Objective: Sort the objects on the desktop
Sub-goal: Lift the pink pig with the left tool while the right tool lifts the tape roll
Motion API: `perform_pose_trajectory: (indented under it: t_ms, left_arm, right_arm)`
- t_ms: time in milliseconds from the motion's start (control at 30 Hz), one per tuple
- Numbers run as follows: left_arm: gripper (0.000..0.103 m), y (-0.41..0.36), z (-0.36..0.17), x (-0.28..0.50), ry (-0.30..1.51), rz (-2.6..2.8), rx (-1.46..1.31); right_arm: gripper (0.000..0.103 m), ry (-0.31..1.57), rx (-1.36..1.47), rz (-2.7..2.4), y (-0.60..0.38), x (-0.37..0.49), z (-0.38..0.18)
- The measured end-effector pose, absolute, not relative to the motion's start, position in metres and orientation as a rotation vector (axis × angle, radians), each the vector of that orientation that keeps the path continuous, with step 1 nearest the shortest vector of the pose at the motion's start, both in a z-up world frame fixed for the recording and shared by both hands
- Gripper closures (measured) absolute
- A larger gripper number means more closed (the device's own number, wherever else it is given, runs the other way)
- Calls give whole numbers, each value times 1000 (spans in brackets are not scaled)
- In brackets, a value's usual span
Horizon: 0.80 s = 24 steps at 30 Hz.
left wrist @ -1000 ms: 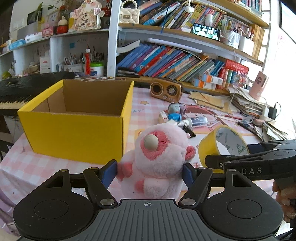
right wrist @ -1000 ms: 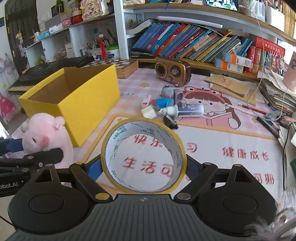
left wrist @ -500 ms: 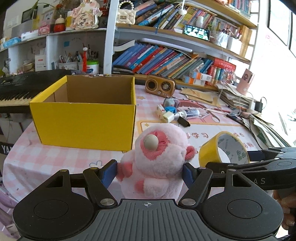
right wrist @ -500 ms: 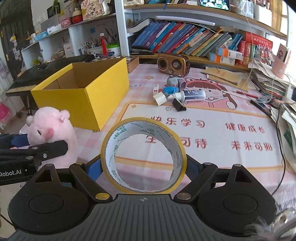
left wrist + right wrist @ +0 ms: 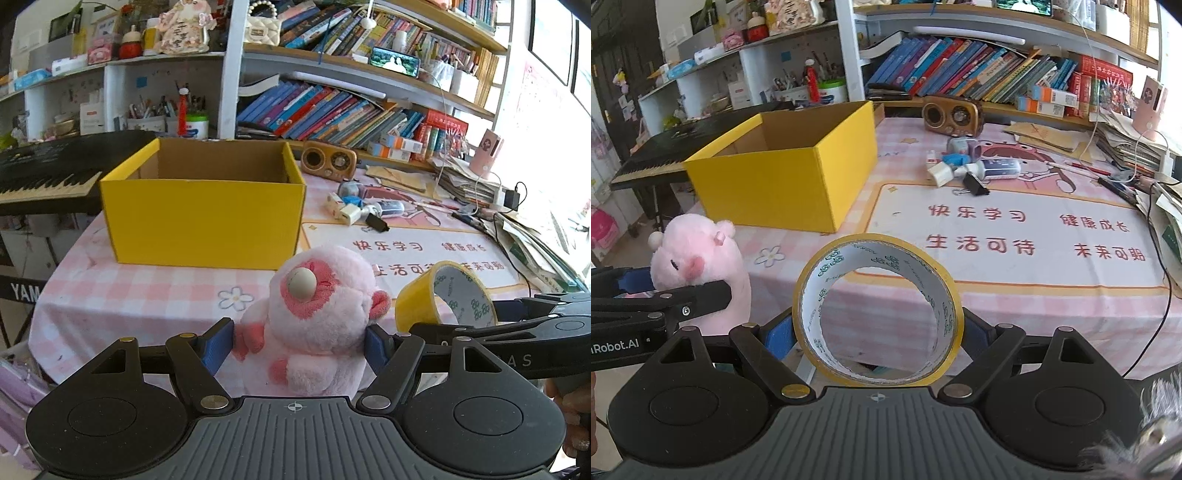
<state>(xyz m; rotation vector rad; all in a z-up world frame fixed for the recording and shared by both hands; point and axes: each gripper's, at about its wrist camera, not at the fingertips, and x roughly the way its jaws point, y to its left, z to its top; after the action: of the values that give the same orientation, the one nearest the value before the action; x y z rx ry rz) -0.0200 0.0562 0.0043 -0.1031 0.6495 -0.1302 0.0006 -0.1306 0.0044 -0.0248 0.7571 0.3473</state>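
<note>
Both grippers had drawn back from the table since the earlier frames. Yellow box (image 5: pixel 202 218): open-topped, on the checked tablecloth (image 5: pixel 110 291). Pink plush toy (image 5: pixel 317 325): clamped in left gripper (image 5: pixel 300 341), off the table's near edge. Yellow tape roll (image 5: pixel 877 308): upright, gripped by right gripper (image 5: pixel 875 334).

We see a pink plush toy (image 5: pixel 317 317) upright, pinched at its sides, and beside it a yellow tape roll (image 5: pixel 877 310) held on edge; an open yellow box (image 5: pixel 203 218) stands on the table beyond.
</note>
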Motion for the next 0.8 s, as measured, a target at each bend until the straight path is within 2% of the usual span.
perform_pose_trajectory:
  t_ms: [800]
  left_arm:
    - [30,100,3,-38,633,-63,-139]
  right_arm:
    - [16,755,-82,440,-79,-4,3]
